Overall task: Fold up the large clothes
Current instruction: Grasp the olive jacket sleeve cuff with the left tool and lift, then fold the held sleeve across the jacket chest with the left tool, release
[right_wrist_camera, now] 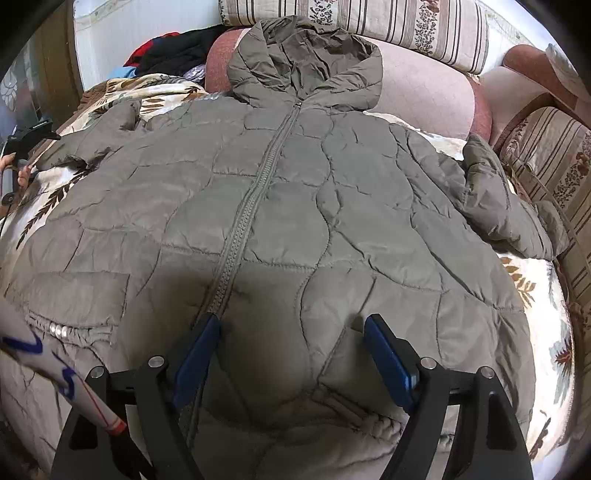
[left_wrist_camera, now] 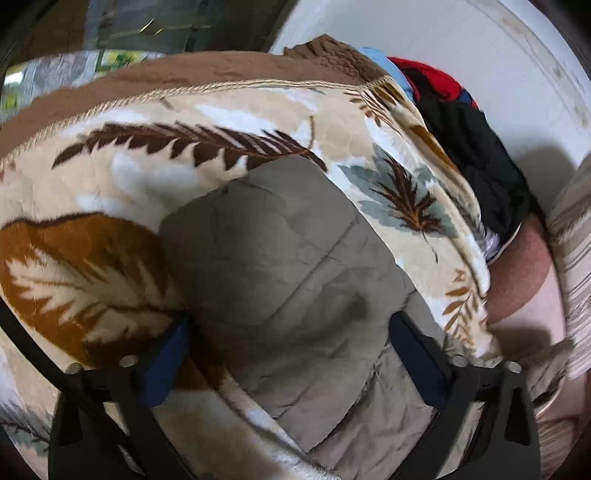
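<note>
On the leaf-print blanket (right_wrist_camera: 532, 295) the jacket (right_wrist_camera: 295, 206) lies flat, front up, zipped, hood (right_wrist_camera: 303, 62) toward the cushions (right_wrist_camera: 369, 26), a layout that suits folding the sleeves inward first. Both grippers stand with jaws apart and hold nothing: the right gripper (right_wrist_camera: 291, 350) hovers over the hem beside the zip, and the left gripper (left_wrist_camera: 291, 343) straddles a sleeve (left_wrist_camera: 280, 258) end. The hem is cut off below the frame, and contact between fingers and fabric cannot be confirmed.

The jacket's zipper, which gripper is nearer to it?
Right. The right gripper hovers open over the jacket hem, one finger beside the zipper. The left gripper is at a sleeve.
</note>
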Motion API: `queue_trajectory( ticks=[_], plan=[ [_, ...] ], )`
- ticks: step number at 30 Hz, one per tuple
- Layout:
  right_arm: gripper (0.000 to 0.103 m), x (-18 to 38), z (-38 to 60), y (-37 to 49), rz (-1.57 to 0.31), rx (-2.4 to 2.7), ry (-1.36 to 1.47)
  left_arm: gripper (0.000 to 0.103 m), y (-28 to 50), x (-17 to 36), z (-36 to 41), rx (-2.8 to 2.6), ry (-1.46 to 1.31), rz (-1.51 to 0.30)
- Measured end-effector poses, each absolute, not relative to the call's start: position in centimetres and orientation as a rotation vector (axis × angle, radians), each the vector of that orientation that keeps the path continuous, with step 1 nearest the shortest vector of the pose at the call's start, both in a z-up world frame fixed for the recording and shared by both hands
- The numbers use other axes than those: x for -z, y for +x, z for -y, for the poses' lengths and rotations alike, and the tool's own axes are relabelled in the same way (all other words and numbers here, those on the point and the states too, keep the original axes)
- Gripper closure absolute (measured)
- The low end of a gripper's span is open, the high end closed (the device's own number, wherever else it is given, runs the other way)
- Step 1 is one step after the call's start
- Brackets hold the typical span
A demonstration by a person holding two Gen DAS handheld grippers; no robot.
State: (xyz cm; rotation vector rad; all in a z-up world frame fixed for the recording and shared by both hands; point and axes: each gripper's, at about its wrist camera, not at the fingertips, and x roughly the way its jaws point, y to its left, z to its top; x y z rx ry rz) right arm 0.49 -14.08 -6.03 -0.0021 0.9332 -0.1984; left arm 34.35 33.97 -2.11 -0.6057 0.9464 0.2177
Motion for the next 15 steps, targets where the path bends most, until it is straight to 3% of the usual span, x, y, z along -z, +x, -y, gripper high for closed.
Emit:
queue_trajectory(
  ticks=[1,3,8,15],
  plan=[
    [0.018,6.1,14.0,0.6,-0.935,0.2,-0.007,0.064,34.5,1.9,-33.5,-0.249,-0.559,-0.974],
    [0.018,6.0,13.9,0.7,-0.934,0.202,-0.015,0.088,34.3,1.3,-33.4,-0.229,-0.539,-1.002],
    [0.027,5.0,14.2,-0.3,-0.91,0.191,0.019,0.093,30.9,-5.4,-30.3,-0.152,-0.427,-0.908],
    [0.027,2.3,14.7,-3.8,-0.806,0.188,0.052,0.094,24.4,-16.0,-19.1,0.135,-0.298,-0.779]
  ],
)
